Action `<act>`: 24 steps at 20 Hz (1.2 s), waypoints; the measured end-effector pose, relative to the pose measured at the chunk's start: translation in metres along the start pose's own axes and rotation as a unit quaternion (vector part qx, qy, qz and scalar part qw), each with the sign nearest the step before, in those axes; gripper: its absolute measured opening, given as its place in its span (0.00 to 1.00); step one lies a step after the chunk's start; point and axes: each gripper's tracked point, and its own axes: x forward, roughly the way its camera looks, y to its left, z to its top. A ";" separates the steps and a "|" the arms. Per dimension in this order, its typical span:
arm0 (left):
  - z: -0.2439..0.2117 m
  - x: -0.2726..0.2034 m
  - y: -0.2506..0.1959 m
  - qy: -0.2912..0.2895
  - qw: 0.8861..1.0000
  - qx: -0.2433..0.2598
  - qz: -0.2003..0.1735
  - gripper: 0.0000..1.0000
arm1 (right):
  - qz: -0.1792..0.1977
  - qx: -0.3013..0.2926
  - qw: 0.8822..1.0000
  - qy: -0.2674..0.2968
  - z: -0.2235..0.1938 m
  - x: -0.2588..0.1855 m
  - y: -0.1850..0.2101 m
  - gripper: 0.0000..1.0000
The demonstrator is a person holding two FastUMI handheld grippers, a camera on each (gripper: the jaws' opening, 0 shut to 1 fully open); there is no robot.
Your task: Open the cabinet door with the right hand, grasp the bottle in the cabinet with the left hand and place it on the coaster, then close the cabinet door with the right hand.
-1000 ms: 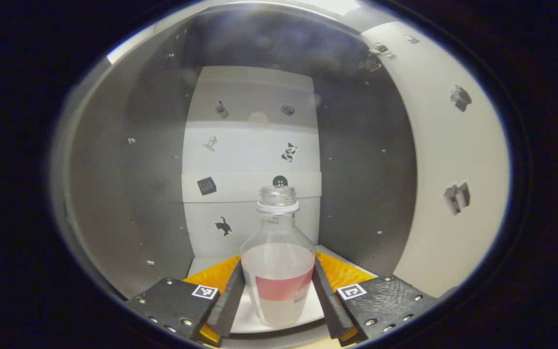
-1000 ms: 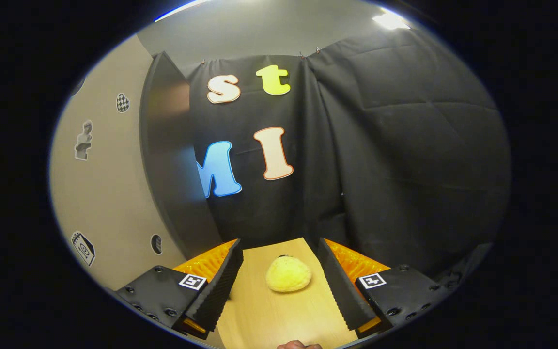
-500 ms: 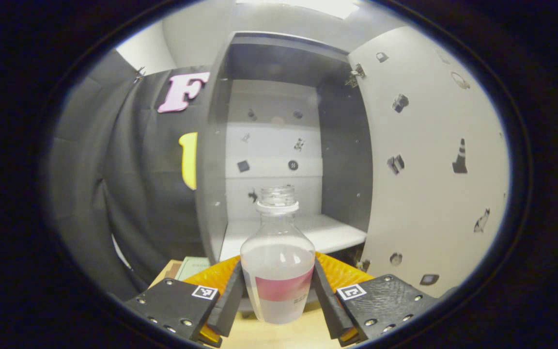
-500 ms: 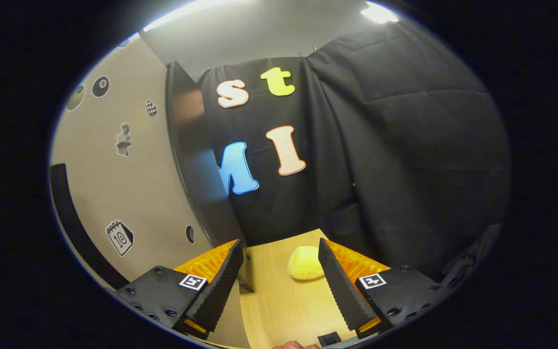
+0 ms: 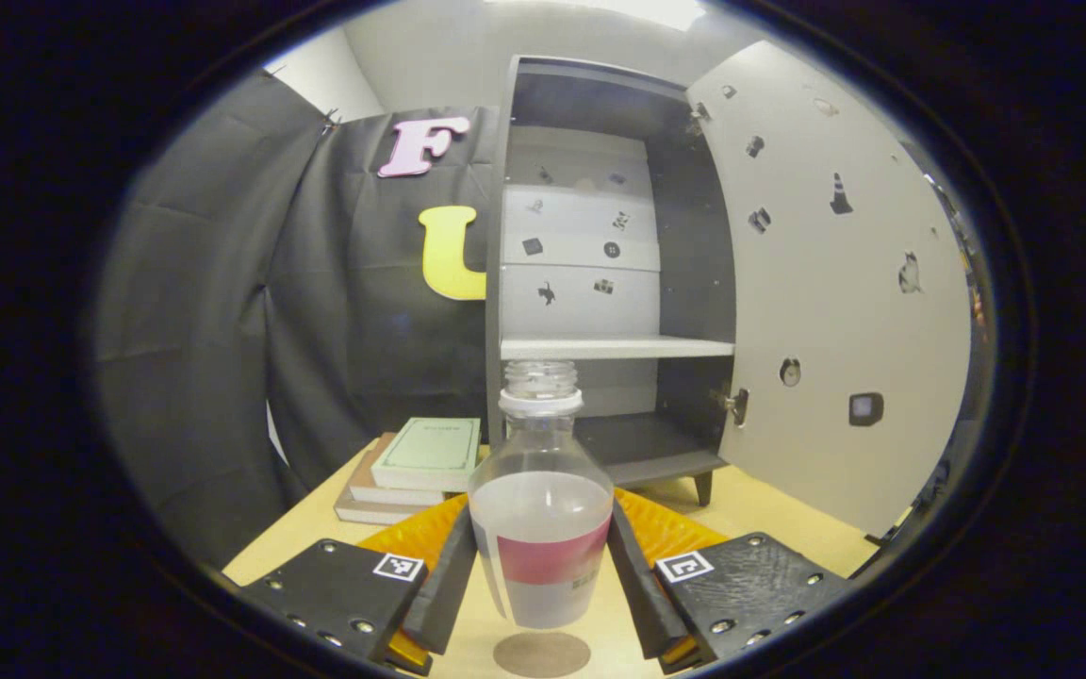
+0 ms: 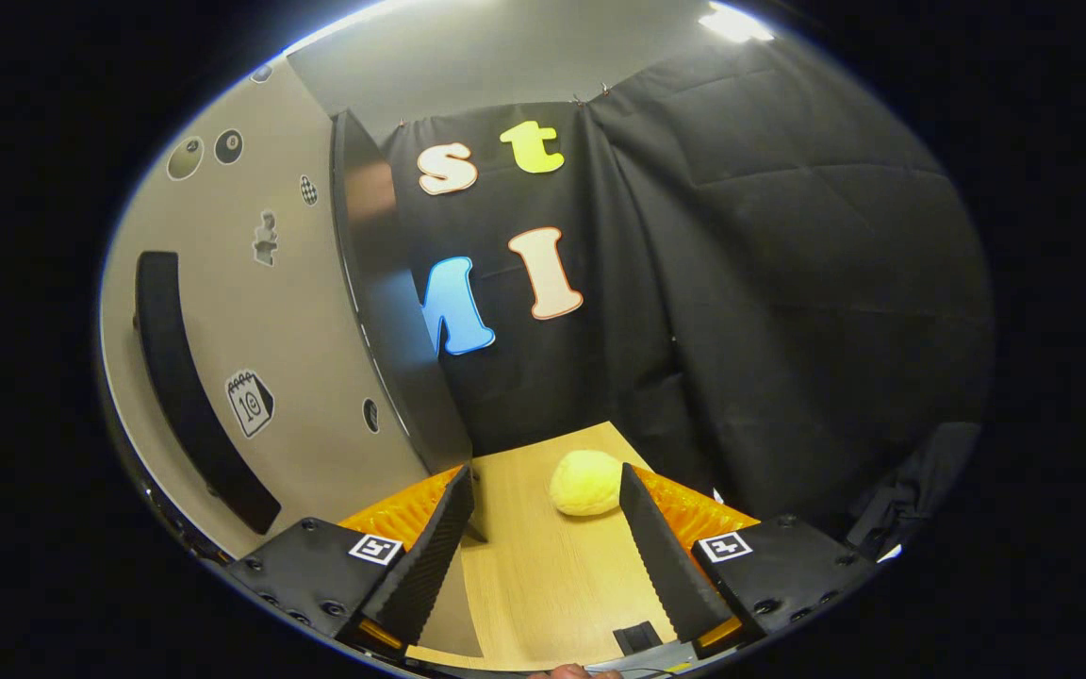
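On the table [image 5: 769,509], with the cabinet [image 5: 600,283] open at 12 o'clock, the left gripper [image 5: 541,575] clamps the uncapped bottle [image 5: 541,528] above the coaster [image 5: 541,654] at 6 o'clock, so a tilt could spill liquid, while the right gripper [image 6: 543,547] stands apart, empty, beside the door [image 6: 251,358].

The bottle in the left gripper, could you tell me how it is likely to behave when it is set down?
The bottle has no cap and is partly full, so tilting would probably spill liquid. Its clear, smooth wall may slip between the left gripper fingers. Its wide body and narrow neck suggest it stands steadily on the coaster.
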 end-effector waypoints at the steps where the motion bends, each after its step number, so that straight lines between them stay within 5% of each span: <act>1: -0.013 -0.004 0.002 -0.001 1.000 0.003 0.002 0.72 | -0.002 -0.003 1.000 0.000 -0.002 0.000 0.000 0.98; 10: -0.117 -0.014 -0.008 0.030 0.999 0.034 -0.007 0.74 | 0.008 -0.028 0.999 0.020 -0.025 0.007 0.016 0.98; 24: -0.137 -0.023 -0.004 0.033 0.999 0.033 0.010 0.75 | 0.013 -0.053 0.998 0.044 -0.050 0.011 0.018 0.98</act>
